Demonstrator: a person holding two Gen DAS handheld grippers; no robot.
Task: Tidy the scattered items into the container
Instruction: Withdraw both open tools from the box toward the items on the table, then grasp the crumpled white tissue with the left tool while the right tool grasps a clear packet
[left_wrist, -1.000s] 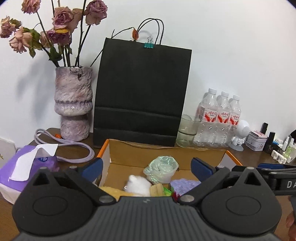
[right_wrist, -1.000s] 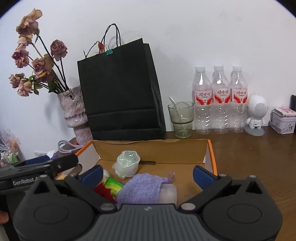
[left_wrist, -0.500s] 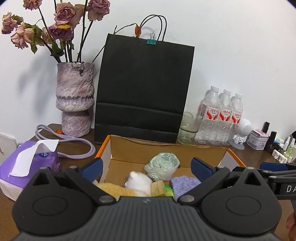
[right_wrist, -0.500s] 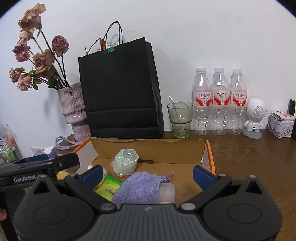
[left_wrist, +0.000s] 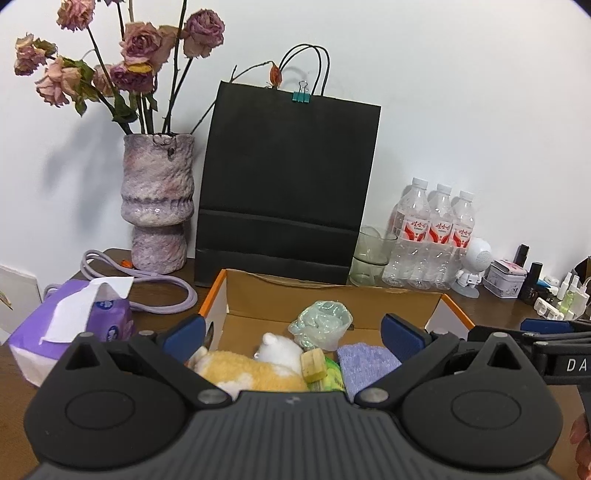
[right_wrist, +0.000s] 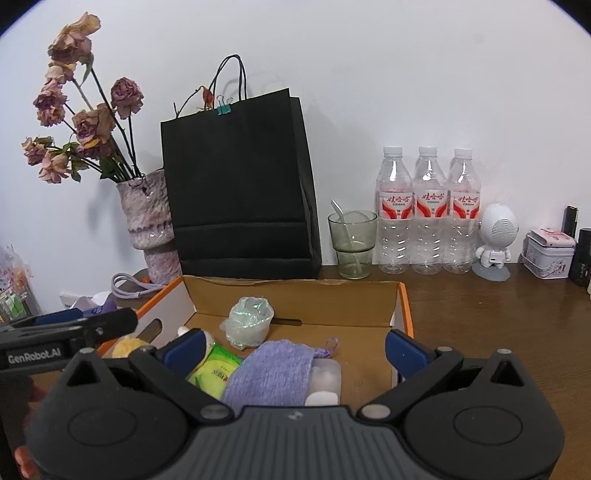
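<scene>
An open cardboard box (left_wrist: 332, 295) with orange edges sits on the wooden table; it also shows in the right wrist view (right_wrist: 295, 295). Inside lie a yellow and white plush toy (left_wrist: 251, 369), a crumpled green plastic wrap (left_wrist: 321, 325) (right_wrist: 249, 321), a purple cloth (left_wrist: 365, 363) (right_wrist: 273, 373), a green packet (right_wrist: 216, 371) and a small yellow block (left_wrist: 314, 363). My left gripper (left_wrist: 293, 332) is open and empty above the box's near side. My right gripper (right_wrist: 295, 349) is open and empty above the box too.
A black paper bag (left_wrist: 288, 184) stands behind the box, with a vase of dried roses (left_wrist: 159, 203) to its left. A tissue pack (left_wrist: 74, 325) and purple cable (left_wrist: 159, 291) lie at left. A glass (right_wrist: 352, 243), three water bottles (right_wrist: 428, 210), a white figurine (right_wrist: 495, 240) and a tin (right_wrist: 548, 253) stand at right.
Both grippers have risen and drawn back a little, so more of the box contents show. Both stay open and empty.
</scene>
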